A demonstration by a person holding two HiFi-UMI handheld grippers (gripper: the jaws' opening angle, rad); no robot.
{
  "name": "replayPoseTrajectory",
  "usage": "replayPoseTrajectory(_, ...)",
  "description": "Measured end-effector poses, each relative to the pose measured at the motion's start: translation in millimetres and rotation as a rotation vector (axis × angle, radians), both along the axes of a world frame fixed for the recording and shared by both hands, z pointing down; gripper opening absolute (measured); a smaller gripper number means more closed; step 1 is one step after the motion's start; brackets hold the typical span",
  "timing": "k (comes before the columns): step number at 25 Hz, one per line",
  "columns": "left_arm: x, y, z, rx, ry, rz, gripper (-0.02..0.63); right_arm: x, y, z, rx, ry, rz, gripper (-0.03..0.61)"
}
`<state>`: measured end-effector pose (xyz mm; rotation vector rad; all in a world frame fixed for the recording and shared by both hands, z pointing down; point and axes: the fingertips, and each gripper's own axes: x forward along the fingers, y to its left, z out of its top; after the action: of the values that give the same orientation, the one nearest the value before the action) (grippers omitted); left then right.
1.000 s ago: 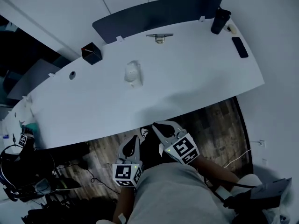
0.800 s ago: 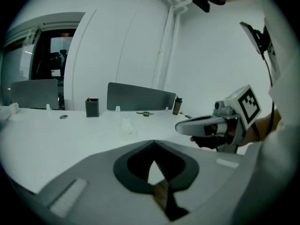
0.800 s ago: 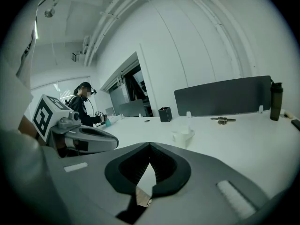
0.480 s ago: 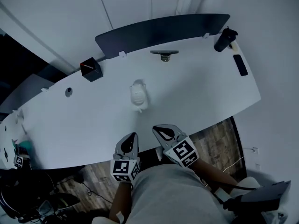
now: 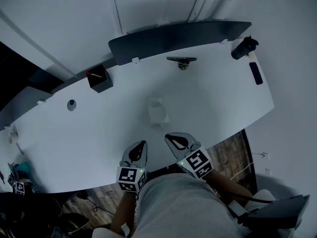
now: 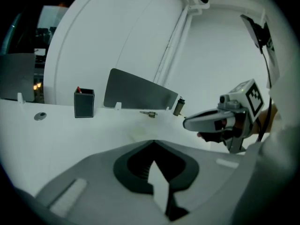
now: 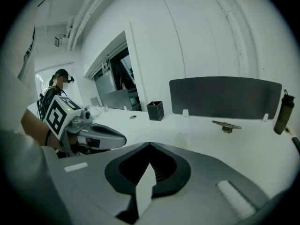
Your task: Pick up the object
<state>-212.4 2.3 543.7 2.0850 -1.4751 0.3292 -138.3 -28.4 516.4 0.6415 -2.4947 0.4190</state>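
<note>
The object [image 5: 158, 110] is a small pale lump lying alone near the middle of the counter [image 5: 89, 133], to the right of a black box [image 5: 99, 79] and well apart from it; it is just ahead of both gripper tips and touched by neither. It is too blurred and too close in colour to the counter to name its material. By its size it should be light, and its rounded, smooth-looking outline may be slippery, so a pinch across its narrower width, low down, seems the safest hold. The left hand-held gripper [image 5: 140, 148] has its jaws pressed together with nothing between them, its tip over the near edge of the counter. The right hand-held gripper [image 5: 173, 139], beside it and a little nearer the object, is likewise closed and empty.
</note>
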Motion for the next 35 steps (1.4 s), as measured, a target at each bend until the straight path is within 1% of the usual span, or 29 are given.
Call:
replayPoseTrajectory(4,-15.4,-13.0,12.2,-0.03,0.033,0.036,0.001,-3.7,-10.9,1.5,0.0,0.015,0.031,0.002)
replayPoseTrajectory(6,-20.7,-19.8,16.0,-0.037,0.018,0.037,0.001,-1.0,-12.7,2.8,-0.004,0.022,0.035,0.002)
replayPoseTrajectory(8,-23.7,-25.3,22.0,-0.049,-0.013,0.026,0.0,3.2,-12.0,4.4,-0.009,0.03,0.023,0.002)
replayPoseTrajectory(10,-23.8,-30.2,33.8,-0.087,-0.023,0.01,0.0,6.2,-11.7,4.4,-0.011,0.026,0.002,0.002)
replayPoseTrajectory(11,-23.1,-32.6,40.7,-0.116,-0.006,-0.003,0.0,7.2,-12.2,3.6,-0.01,0.018,-0.009,0.002)
replayPoseTrajectory(13,-22.2,-36.8,49.7,-0.168,0.071,-0.053,0.0,9.0,-14.0,1.2,-0.006,-0.002,-0.036,0.002)
replayPoseTrajectory(15,-19.2,-37.6,48.6,-0.195,0.156,-0.112,0.001,12.6,-14.5,-1.4,-0.006,-0.014,-0.069,0.002)
replayPoseTrajectory(16,-16.3,-36.9,46.0,-0.201,0.179,-0.125,0.0,15.0,-14.6,-2.5,-0.005,-0.018,-0.084,0.002)
replayPoseTrajectory(17,-13.2,-36.9,43.5,-0.206,0.187,-0.123,0.001,16.7,-16.0,-3.6,-0.002,-0.025,-0.096,0.002)
replayPoseTrajectory(19,-7.1,-40.9,41.2,-0.227,0.195,-0.084,0.0,17.7,-23.5,-5.5,0.007,-0.045,-0.104,0.002)
replayPoseTrajectory(21,0.7,-46.9,40.3,-0.271,0.25,-0.031,0.0,18.4,-30.1,-8.6,0.011,-0.063,-0.106,0.002)
replayPoseTrajectory(23,5.1,-52.8,39.4,-0.305,0.306,-0.016,0.002,22.4,-31.3,-11.0,0.011,-0.077,-0.111,0.002)
replayPoseTrajectory(25,0.9,-61.4,40.7,-0.329,0.308,-0.037,0.002,28.5,-31.6,-9.9,0.005,-0.082,-0.114,0.002)
replayPoseTrajectory(27,-4.3,-71.4,41.9,-0.346,0.286,-0.044,0.003,35.2,-32.2,-8.4,0.003,-0.084,-0.112,0.002)
replayPoseTrajectory(28,-4.9,-76.4,42.7,-0.355,0.276,-0.032,0.052,38.5,-33.5,-8.1,0.007,-0.083,-0.108,0.002)
replayPoseTrajectory(29,-4.7,-80.9,44.4,-0.367,0.262,-0.013,0.151,41.5,-35.4,-7.7,0.01,-0.084,-0.102,0.002)
replayPoseTrajectory(30,-5.1,-85.0,47.1,-0.381,0.239,0.004,0.208,44.2,-37.8,-7.2,0.011,-0.085,-0.093,0.002)
replayPoseTrajectory(32,-8.4,-91.9,55.2,-0.416,0.188,0.024,0.213,49.3,-42.8,-6.4,0.007,-0.091,-0.07,0.002)
replayPoseTrajectory(33,-9.1,-94.8,60.0,-0.439,0.18,0.034,0.216,51.8,-45.2,-6.3,0.005,-0.093,-0.059,0.002)
replayPoseTrajectory(35,-6.7,-101.0,69.2,-0.496,0.211,0.057,0.237,57.1,-50.0,-7.1,0.005,-0.098,-0.038,0.002)
